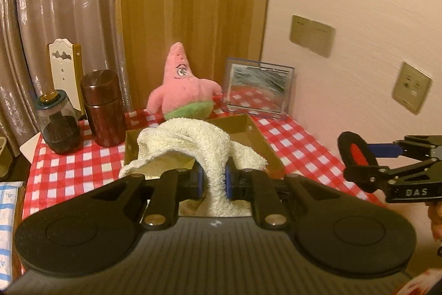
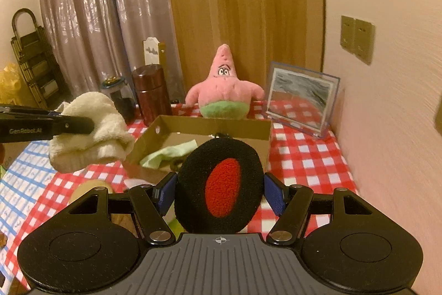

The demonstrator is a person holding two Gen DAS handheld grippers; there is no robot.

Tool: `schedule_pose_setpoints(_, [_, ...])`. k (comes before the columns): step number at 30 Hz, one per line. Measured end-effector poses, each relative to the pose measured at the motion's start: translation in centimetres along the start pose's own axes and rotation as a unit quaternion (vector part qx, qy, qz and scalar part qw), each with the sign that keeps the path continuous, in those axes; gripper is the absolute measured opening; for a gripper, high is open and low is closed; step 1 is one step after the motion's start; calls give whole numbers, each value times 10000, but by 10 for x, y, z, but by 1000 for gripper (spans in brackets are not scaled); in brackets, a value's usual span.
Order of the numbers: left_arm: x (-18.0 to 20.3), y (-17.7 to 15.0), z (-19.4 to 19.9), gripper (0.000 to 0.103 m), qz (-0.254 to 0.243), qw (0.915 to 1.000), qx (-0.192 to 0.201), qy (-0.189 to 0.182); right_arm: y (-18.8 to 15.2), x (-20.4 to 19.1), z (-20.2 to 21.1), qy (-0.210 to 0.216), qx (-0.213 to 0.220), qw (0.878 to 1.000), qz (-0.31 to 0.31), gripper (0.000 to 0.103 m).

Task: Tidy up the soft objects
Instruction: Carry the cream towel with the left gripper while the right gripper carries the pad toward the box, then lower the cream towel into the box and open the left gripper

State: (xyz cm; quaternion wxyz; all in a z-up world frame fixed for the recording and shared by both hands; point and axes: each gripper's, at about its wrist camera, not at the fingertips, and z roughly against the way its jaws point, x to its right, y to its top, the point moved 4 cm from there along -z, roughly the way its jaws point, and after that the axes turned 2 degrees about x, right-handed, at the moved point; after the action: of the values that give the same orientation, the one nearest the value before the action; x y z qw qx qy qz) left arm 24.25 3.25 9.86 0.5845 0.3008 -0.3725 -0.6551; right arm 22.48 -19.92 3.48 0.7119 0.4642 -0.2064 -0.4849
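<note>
1. Towel (image 1: 193, 145), cream terry cloth, hangs pinched between the blue pads of the left gripper (image 1: 213, 179), whose jaws are squeezed nearly together on a bunched fold; it is held up in the air just in front of the cardboard box (image 1: 259, 140) in the left wrist view, and to the left of the box in the right wrist view.
2. Right gripper (image 2: 219, 188) has its jaws set fairly wide on a black round pad with a red centre (image 2: 221, 184) (an earmuff cup, by the look of it), carried just short of the box's near wall.
3. Inside the box lies a pale green cloth (image 2: 168, 152).
4. Behind the box, a pink star plush (image 2: 223, 87) with green shorts stands upright on the red checked tablecloth (image 2: 301, 154).
5. Right of the plush, behind the box's far right corner, stands a clear framed picture (image 2: 302, 98); left of the box, a brown canister (image 2: 152, 91) and a glass jar (image 1: 56, 123).
</note>
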Motion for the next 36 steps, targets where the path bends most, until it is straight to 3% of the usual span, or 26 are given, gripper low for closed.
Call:
schedule_pose_setpoints(14, [-55, 30, -100, 13, 148, 9995, -267, 94, 42, 0, -109, 40, -272, 9985, 479, 66])
schedule_pose_setpoints(23, [-75, 15, -157, 13, 74, 9977, -653, 161, 46, 0, -170, 45, -541, 9967, 608, 66])
schedule_pose_setpoints(36, [-81, -3, -204, 13, 77, 9945, -1037, 86, 37, -1, -216, 125, -774, 9957, 492, 66])
